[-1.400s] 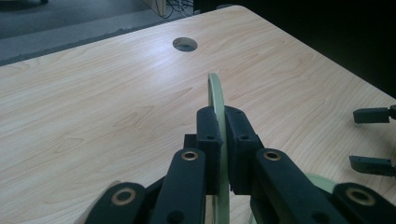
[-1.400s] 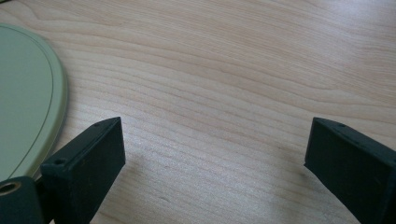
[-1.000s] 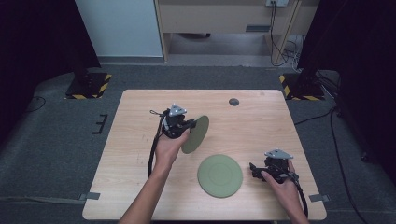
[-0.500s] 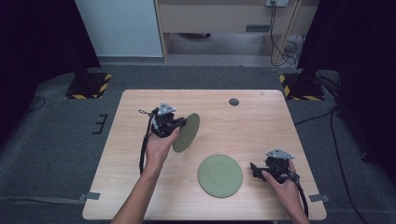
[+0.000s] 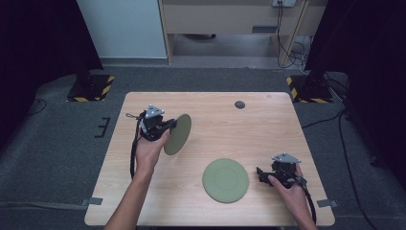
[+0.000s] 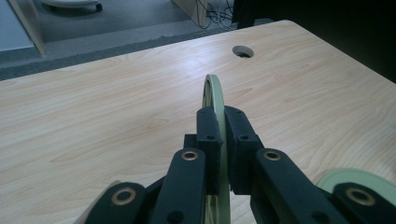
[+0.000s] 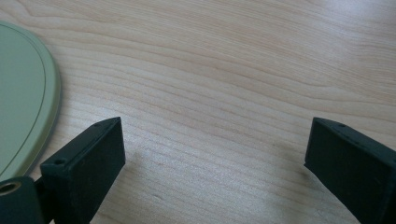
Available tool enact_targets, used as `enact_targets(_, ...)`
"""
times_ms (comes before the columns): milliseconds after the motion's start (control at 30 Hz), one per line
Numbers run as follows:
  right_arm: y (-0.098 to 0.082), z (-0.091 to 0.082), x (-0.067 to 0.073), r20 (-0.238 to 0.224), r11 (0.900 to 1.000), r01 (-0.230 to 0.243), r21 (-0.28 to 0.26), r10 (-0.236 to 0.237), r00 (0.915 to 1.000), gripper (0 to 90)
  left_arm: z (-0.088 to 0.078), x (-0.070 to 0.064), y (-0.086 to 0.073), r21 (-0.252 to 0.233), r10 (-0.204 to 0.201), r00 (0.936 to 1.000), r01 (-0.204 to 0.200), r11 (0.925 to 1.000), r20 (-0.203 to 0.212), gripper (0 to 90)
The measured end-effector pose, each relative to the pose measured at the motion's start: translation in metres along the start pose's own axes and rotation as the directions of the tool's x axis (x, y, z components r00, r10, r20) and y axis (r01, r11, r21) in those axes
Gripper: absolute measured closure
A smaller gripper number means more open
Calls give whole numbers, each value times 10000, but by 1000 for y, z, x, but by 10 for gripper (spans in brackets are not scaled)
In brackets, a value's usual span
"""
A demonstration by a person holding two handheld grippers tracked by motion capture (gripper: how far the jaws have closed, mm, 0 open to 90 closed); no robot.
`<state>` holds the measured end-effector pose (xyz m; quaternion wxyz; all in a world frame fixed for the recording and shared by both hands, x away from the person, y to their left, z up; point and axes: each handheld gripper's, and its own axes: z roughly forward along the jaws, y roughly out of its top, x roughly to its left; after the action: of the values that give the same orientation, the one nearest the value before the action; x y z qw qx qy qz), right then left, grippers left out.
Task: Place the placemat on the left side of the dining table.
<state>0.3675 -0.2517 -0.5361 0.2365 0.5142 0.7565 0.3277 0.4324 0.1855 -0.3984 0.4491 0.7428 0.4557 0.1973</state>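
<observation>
high view – held plate: your left gripper (image 5: 167,125) is clamped on the rim of a round sage-green plastic plate (image 5: 177,134), carried on edge above the left half of the pale wooden table (image 5: 143,191).
high view – second plate: a matching green plate lying flat (image 5: 225,180) sits front-centre, well apart from the held one.
high view – right side: your right gripper (image 5: 262,174) rests low on the table just beside the flat plate, not touching it.
left gripper view – grip: jaws pinch the held plate's rim (image 6: 215,100) between both pads (image 6: 208,135). Bite looks shallow, so keep the squeeze firm and move slowly; a tilted disc can pivot out.
left gripper view – set-down: lay it down level, edge first, clear of the round cable hole (image 6: 243,51) at the far edge.
right gripper view – jaws: spread wide, nothing between them, bare wood under. The flat plate's edge (image 7: 28,102) is off to the left.
right gripper view – advice: keep this hand parked unless the flat plate needs steadying.
count: two green plates, two grippers, one cable hole, one table.
</observation>
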Motion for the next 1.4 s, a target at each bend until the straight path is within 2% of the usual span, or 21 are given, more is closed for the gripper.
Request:
enact_targets(467, 0, 1, 0, 30, 10000, 46, 40, -46, 10000, 50, -17, 21, -8, -7, -80, 9991, 80, 10000, -412, 855)
enact_targets(1000, -1, 1, 0, 41, 10000, 17, 73, -17, 10000, 50, -32, 33, -11, 2, 8, 9968, -8, 10000, -804, 855)
enact_targets(1267, -1, 1, 0, 30, 10000, 12, 69, -13, 10000, 50, -34, 35, -12, -45, -5, 9969, 1, 10000, -783, 855)
enact_targets(1400, -1, 1, 0, 33, 10000, -2, 79, 1, 10000, 50, -32, 38, -15, -60, -180, 9968, 176, 9998, -775, 855)
